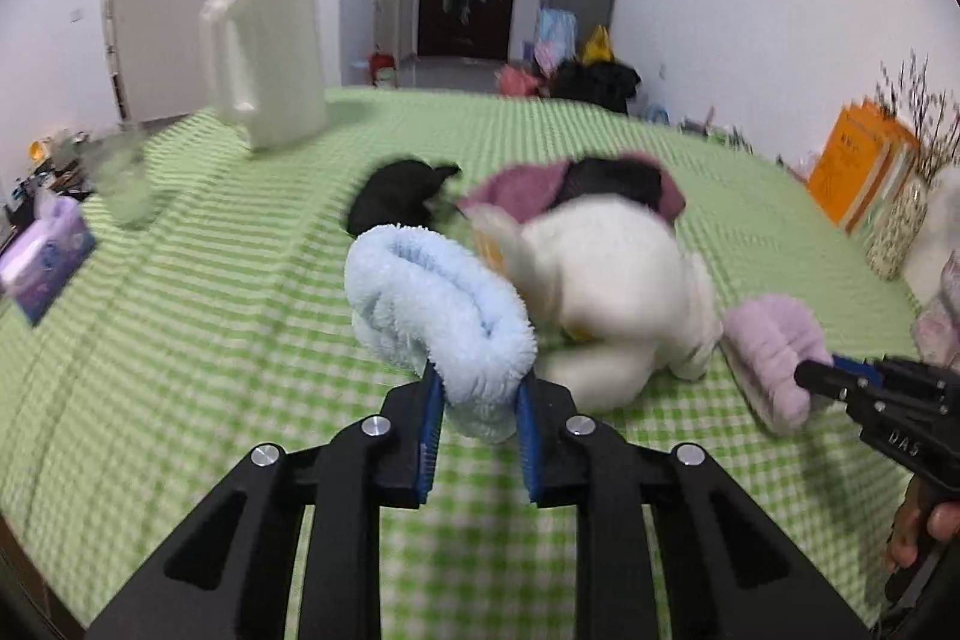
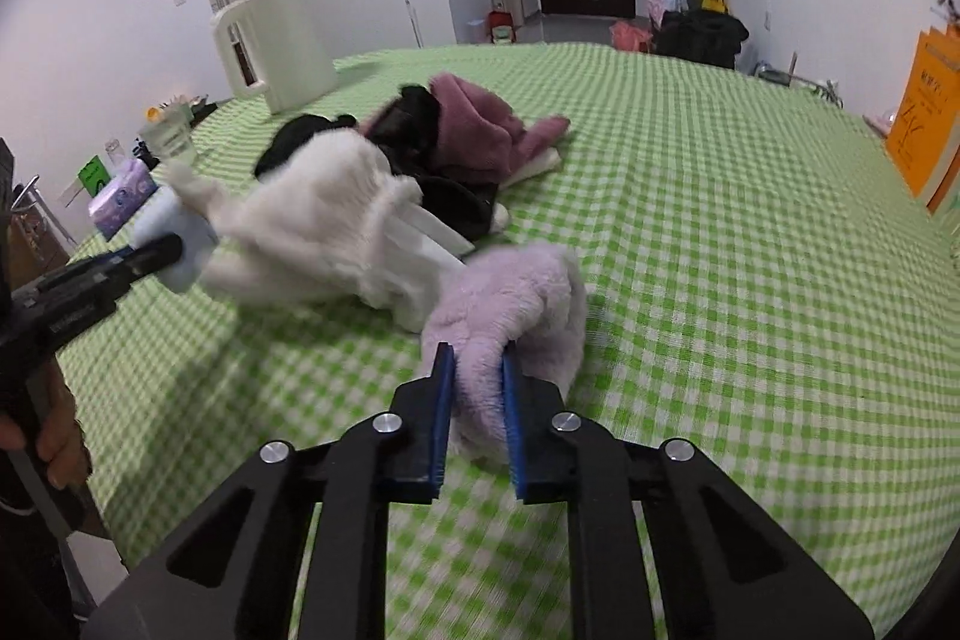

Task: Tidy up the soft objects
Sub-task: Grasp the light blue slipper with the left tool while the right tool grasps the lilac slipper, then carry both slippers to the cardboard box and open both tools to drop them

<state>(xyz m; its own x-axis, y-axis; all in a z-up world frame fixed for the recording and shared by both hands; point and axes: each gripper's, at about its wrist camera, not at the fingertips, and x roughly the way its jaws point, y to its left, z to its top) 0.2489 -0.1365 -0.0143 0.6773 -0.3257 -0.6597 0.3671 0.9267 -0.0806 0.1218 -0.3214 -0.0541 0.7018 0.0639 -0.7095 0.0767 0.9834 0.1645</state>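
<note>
My left gripper point(image 1: 480, 376) is shut on a fluffy light blue cloth point(image 1: 438, 304), held just above the green checked tablecloth point(image 1: 198, 316). My right gripper point(image 2: 477, 358) is shut on a fuzzy lilac item point(image 2: 516, 298), which also shows at the right of the left wrist view as the lilac item point(image 1: 771, 352). Between them lies a white plush piece point(image 1: 606, 280), also seen as white plush point(image 2: 324, 232). Behind it sit a mauve fleece garment point(image 2: 474, 124) and black fabric point(image 2: 444, 196), with another black item point(image 1: 396, 193) to the left.
A white plastic jug point(image 1: 270, 64) stands at the table's far left, with a glass point(image 1: 123, 184) and a purple tissue pack point(image 1: 45, 262) near the left edge. An orange book point(image 1: 858, 160) and a vase point(image 1: 897, 226) stand at the right edge. A hand point(image 2: 54, 442) holds the left gripper.
</note>
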